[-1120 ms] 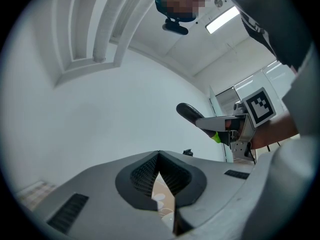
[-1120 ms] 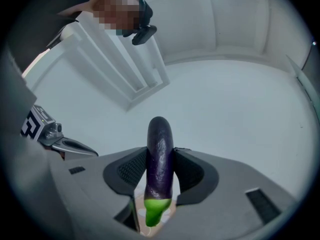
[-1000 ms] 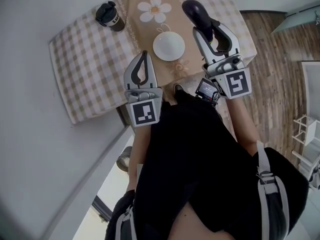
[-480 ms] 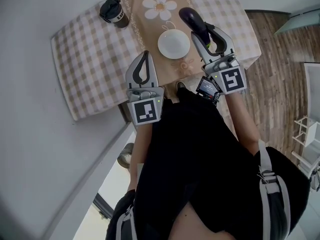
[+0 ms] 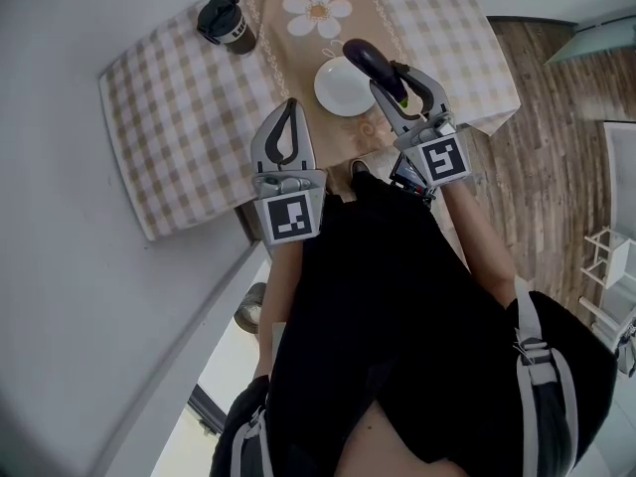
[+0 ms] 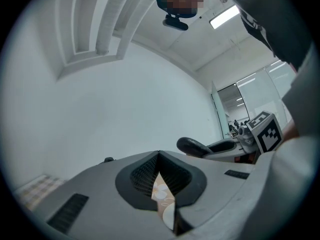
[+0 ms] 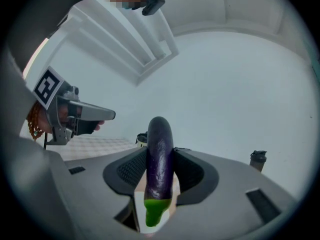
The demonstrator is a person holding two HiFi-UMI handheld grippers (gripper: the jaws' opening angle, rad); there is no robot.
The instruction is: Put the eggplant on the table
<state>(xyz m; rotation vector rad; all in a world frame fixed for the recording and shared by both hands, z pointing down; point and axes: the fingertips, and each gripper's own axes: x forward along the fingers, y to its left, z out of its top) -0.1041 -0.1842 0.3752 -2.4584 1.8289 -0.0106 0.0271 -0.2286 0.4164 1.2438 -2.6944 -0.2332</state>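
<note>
A dark purple eggplant with a green stem is held above the table, over the right rim of a white dish. My right gripper is shut on it. In the right gripper view the eggplant stands between the two jaws, stem end toward the camera. My left gripper hovers at the table's near edge, left of the dish, shut and holding nothing. In the left gripper view its jaws meet, with only a sliver of the patterned runner showing through; the eggplant shows to the right.
The table has a checked cloth and a tan runner with a white flower print. A dark lidded cup stands at its far left. Wooden floor lies to the right. A dark bottle shows in the right gripper view.
My right gripper has carried the eggplant left and nearer to me, from beside the dish to over its right rim. The left gripper has barely moved.
</note>
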